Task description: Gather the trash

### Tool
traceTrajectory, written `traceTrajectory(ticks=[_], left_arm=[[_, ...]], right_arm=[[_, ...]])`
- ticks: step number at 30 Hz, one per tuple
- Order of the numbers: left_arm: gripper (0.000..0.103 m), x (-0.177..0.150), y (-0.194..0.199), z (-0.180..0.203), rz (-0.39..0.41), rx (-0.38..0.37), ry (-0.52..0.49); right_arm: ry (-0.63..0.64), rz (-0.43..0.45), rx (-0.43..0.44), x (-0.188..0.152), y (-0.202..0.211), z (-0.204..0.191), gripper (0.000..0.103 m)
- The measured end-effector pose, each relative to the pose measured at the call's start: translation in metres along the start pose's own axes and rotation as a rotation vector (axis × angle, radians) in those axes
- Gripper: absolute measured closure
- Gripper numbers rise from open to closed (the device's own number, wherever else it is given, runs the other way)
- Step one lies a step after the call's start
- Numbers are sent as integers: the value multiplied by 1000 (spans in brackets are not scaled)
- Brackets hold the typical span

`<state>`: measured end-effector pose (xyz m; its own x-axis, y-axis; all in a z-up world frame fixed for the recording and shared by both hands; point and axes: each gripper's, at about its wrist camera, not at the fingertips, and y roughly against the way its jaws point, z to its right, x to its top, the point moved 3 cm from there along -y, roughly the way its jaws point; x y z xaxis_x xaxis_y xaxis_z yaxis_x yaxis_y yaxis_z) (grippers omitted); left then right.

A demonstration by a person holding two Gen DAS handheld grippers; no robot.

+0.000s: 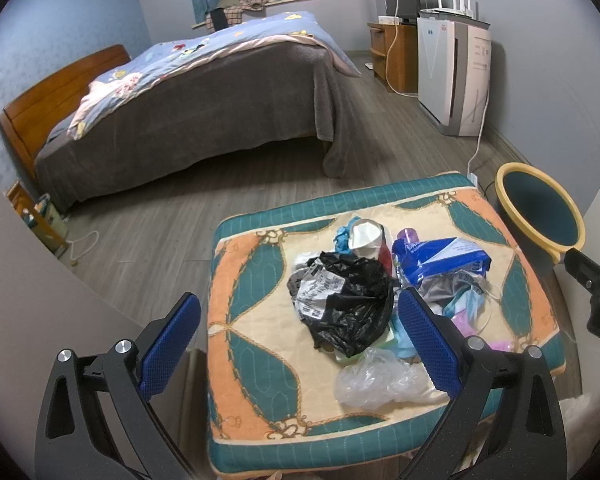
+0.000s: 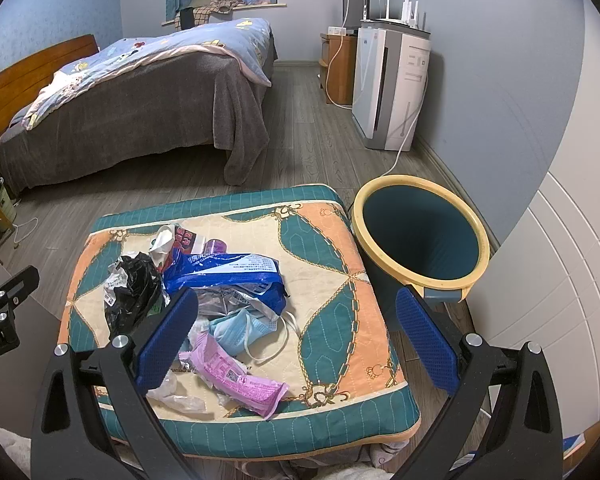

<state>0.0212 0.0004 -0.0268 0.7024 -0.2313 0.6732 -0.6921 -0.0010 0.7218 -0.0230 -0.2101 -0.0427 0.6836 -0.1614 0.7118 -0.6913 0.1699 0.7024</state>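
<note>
A pile of trash lies on a patterned cushion [image 1: 252, 360] [image 2: 332, 264]: a black plastic bag [image 1: 352, 300] [image 2: 132, 292], a blue wrapper [image 1: 440, 258] [image 2: 224, 270], a clear plastic bag [image 1: 376, 380], a pink wrapper [image 2: 236, 376] and a blue face mask [image 2: 240, 330]. A teal bin with a yellow rim [image 2: 420, 232] [image 1: 540, 208] stands right of the cushion and looks empty. My left gripper [image 1: 300, 336] is open above the cushion's near left, over the black bag. My right gripper [image 2: 296, 336] is open above the cushion's near right.
A bed [image 1: 188, 100] with a grey cover and a blue quilt stands behind on the wooden floor. A white air purifier [image 2: 392, 88] and a wooden cabinet [image 2: 336, 68] stand along the right wall. A white cable [image 2: 400, 152] runs along the floor near the bin.
</note>
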Motion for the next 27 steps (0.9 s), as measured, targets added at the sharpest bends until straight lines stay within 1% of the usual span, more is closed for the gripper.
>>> traceTrajectory(ticks=[27], left_arm=[[5,-1,-1,-1,-3,1,-6]], right_arm=[[-7,-3,0,1,-2,1,6]])
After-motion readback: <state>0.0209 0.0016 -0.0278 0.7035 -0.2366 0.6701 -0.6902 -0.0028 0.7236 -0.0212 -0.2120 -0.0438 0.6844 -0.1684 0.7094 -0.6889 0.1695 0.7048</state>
